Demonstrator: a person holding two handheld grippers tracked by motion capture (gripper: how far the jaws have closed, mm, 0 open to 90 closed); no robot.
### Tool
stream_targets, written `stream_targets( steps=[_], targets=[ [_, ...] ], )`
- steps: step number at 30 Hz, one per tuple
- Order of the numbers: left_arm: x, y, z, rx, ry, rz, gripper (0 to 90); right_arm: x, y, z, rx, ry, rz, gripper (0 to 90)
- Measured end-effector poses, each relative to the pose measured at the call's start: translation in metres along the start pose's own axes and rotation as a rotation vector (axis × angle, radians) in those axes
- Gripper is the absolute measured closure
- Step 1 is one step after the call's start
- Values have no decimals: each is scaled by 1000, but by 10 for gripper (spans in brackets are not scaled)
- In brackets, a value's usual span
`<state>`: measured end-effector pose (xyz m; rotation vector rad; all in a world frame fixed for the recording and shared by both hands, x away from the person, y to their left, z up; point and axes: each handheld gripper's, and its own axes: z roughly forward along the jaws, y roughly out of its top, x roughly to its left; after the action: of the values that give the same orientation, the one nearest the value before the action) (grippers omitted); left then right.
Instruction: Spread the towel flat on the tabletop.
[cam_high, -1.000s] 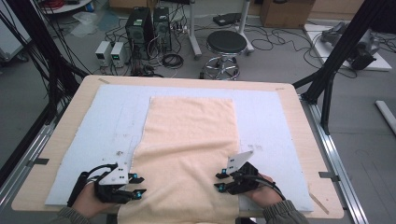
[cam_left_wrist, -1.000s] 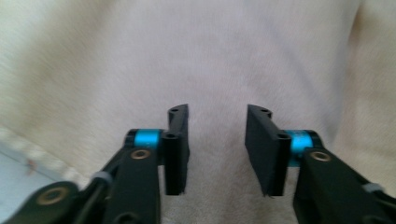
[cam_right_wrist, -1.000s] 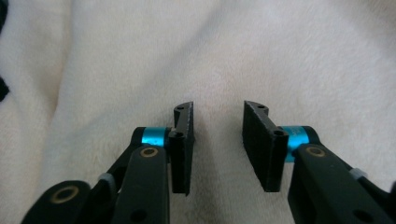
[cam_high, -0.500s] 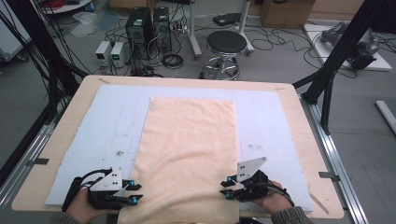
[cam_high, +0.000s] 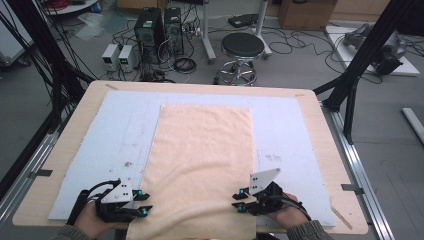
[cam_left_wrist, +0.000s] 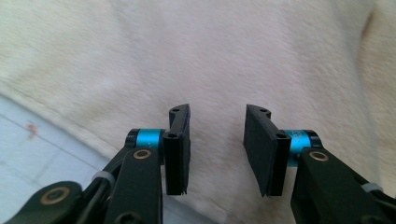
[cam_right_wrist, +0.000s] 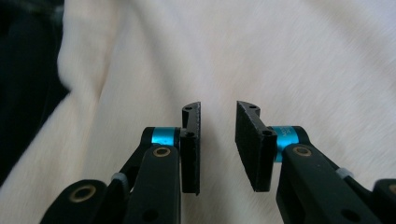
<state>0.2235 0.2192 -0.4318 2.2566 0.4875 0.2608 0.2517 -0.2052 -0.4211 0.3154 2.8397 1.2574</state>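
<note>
At the near edge of the surface (cam_high: 330, 150), both grippers, left (cam_high: 144, 203) and right (cam_high: 239, 200), hover open-fingered over the flat cloth (cam_high: 202, 155); each should pinch its own corner evenly before lifting.

A lab: computer towers (cam_high: 159, 30), power supplies (cam_high: 118, 56), tangled floor cables (cam_high: 186, 64) and a black frame (cam_high: 361, 62) surround the table (cam_high: 70, 130).
</note>
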Motion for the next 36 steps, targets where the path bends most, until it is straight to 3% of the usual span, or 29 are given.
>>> stream_targets(
  steps=[3, 8, 11, 16, 18, 22, 25, 28, 36],
  targets=[
    [7, 7, 4, -17, 53, -1, 620, -3, 11, 9, -35, 14, -4, 758],
    [20, 12, 11, -27, 118, -19, 604, 10, 31, 33, -48, 140, -99, 768],
    [27, 12, 17, -14, 138, -25, 581, 16, 36, 46, -10, 180, -139, 750],
    [32, 8, 21, 4, 130, -51, 564, 19, 29, 59, 61, 187, -161, 775],
    [31, 7, 20, 2, 130, -47, 565, 22, 28, 58, 56, 186, -173, 818],
    [27, 5, 18, -6, 126, -53, 569, 27, 26, 54, 62, 194, -196, 819],
    [25, 4, 16, -2, 123, -49, 564, 25, 25, 48, 36, 200, -172, 793],
    [26, 4, 15, -1, 125, -47, 552, 18, 24, 39, 0, 156, -127, 727],
    [31, 8, 13, -29, 144, -70, 492, -13, 17, 11, -68, -15, 15, 553]
  ],
)
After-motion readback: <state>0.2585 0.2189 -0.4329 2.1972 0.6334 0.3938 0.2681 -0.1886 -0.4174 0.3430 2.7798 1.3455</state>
